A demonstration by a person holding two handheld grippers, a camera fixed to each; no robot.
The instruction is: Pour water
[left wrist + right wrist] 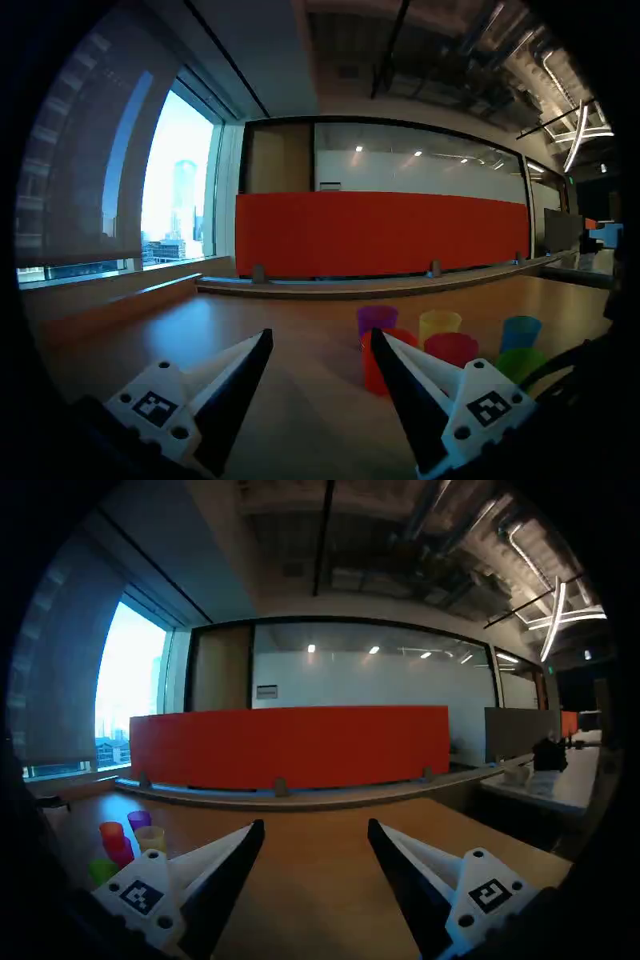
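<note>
In the left gripper view my left gripper (pixel 320 352) is open and empty, low over the wooden table (pixel 312 416). Just beyond its right finger (pixel 404 384) stands a cluster of plastic cups: purple (pixel 377 318), yellow (pixel 439 322), blue (pixel 521 331), pink (pixel 450 348), green (pixel 521 364), and an orange cup (pixel 371 368) partly hidden by that finger. In the right gripper view my right gripper (pixel 314 836) is also open and holds nothing. The same cups sit far left of it: orange (pixel 111 832), purple (pixel 138 819), yellow (pixel 150 838), pink (pixel 122 853), green (pixel 102 870).
An orange partition (pixel 376 232) with a raised ledge runs along the table's far edge. A window (pixel 172 200) and a wooden sill (pixel 104 300) lie to the left. A second desk (pixel 560 784) with dark objects stands at the right in the right gripper view.
</note>
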